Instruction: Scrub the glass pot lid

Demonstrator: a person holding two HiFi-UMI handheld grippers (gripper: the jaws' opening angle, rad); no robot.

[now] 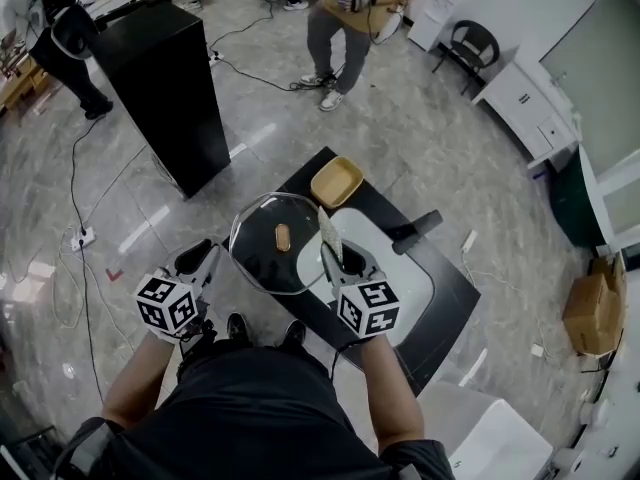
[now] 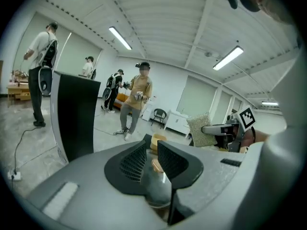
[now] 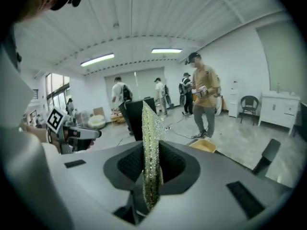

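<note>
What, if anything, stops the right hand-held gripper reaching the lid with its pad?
Probably nothing, so yes, it can reach. The left hand-held gripper holds the lid by its rim. The right hand-held gripper has its pad beside the opposite edge, with nothing between.

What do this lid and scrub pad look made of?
The lid looks like clear glass: see-through, with a glinting rim. Its knob is tan and matt, maybe wood. The scrub pad is a thin, glittery mesh, likely synthetic or metallic fibre.
</note>
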